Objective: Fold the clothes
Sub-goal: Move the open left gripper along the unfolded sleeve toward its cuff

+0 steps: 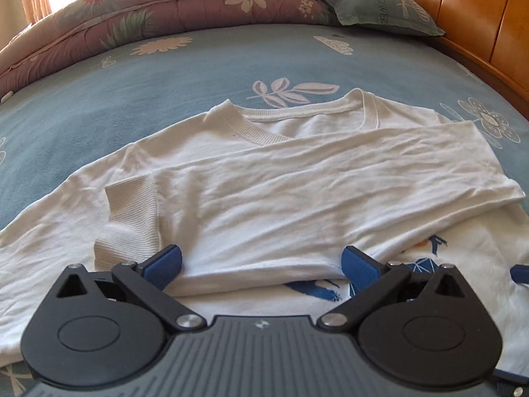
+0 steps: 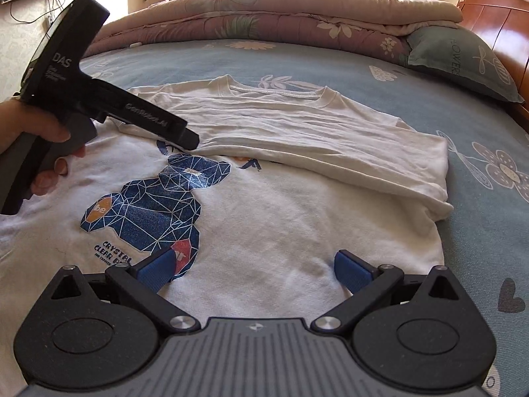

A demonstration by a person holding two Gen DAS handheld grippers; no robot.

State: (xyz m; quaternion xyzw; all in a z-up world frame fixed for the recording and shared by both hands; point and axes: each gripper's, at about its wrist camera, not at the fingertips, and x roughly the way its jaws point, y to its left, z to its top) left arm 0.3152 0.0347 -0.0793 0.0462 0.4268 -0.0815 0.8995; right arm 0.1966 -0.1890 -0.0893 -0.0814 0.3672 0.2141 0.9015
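— Both tongs stand wide apart, yes? The left gripper [image 1: 261, 266] has its blue pads [image 1: 167, 264] spread, and nothing is between them.

— Yes. It hangs low over the white sweatshirt [image 2: 281, 218], at the lower edge of the sleeve [image 1: 314, 178] that lies folded across the chest. Its cuff [image 1: 132, 208] is at the left side.

— And the right gripper [image 2: 253, 269]?

— Also released, empty. It is above the lower front of the garment, near the blue bear print [image 2: 155, 205].

— Where does the sweatshirt lie?

— Flat on the blue flowered bedsheet [image 2: 479, 248], collar [image 1: 264, 122] toward the rolled quilt [image 2: 264, 16] and the pillow [image 2: 463, 59].

— A hand [image 2: 33, 139] holds the left tool's handle, seen from the right camera.
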